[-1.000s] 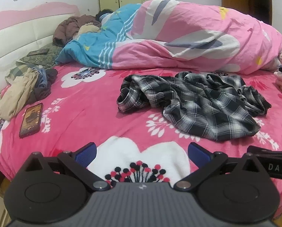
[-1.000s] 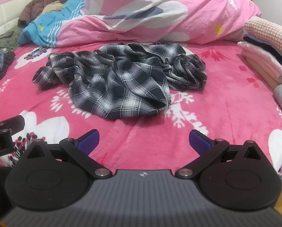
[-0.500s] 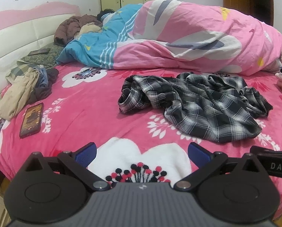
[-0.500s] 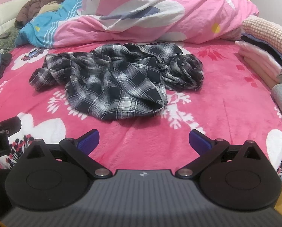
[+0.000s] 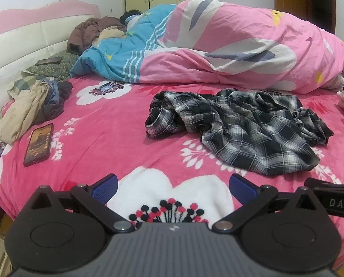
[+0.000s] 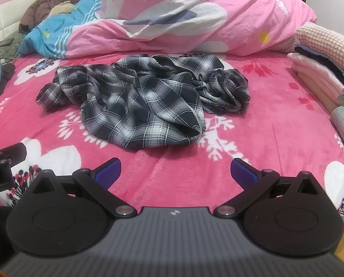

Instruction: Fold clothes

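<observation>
A black-and-white plaid shirt [image 5: 241, 124] [image 6: 144, 99] lies crumpled in a heap on the pink flowered blanket [image 5: 112, 138] [image 6: 275, 124], one sleeve trailing to the left. My left gripper [image 5: 173, 188] stands open over the near edge of the bed, short of the shirt, nothing between its blue pads. My right gripper [image 6: 175, 173] is also open and empty, a little in front of the shirt's near hem. Part of the right gripper's body [image 5: 331, 200] shows at the right of the left wrist view.
A big pink and blue duvet [image 5: 218, 48] [image 6: 183, 18] is bunched behind the shirt. A phone [image 5: 38, 144] and a pile of loose clothes [image 5: 31, 108] lie at the left. Folded clothes [image 6: 326, 69] are stacked at the right edge. A padded headboard [image 5: 22, 43] runs along the left.
Both grippers have edged forward toward the shirt, which sits slightly nearer and lower in the right wrist view. The shirt itself has not moved. Both stay open.
</observation>
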`<state>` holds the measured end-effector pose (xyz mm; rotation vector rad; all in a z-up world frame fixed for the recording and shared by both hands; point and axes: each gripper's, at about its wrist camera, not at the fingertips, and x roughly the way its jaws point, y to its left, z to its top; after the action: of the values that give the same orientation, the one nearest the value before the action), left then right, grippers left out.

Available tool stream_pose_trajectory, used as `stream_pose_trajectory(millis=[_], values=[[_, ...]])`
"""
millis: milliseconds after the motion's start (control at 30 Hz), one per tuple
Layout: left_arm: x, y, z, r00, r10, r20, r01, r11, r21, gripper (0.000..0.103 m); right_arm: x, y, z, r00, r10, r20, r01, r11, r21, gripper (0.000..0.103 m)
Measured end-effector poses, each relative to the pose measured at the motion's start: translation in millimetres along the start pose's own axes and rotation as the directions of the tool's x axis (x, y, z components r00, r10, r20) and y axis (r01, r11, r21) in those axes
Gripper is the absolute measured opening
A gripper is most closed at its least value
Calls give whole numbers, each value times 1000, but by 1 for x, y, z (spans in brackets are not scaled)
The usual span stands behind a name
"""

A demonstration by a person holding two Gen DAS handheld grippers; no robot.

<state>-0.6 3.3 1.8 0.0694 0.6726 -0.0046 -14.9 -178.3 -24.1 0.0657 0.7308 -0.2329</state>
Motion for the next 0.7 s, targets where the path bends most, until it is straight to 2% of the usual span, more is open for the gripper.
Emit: stream_pose_trajectory(millis=[567,700], values=[[9,-2,7,1000,-5,-9,5,1000,0,103,8,0,8,1000,4,-9,-4,1000,7,102],[14,-3,12,999,-41,-11,41,999,22,103,11,-1,13,1000,3,-10,-2,1000,12,102]])
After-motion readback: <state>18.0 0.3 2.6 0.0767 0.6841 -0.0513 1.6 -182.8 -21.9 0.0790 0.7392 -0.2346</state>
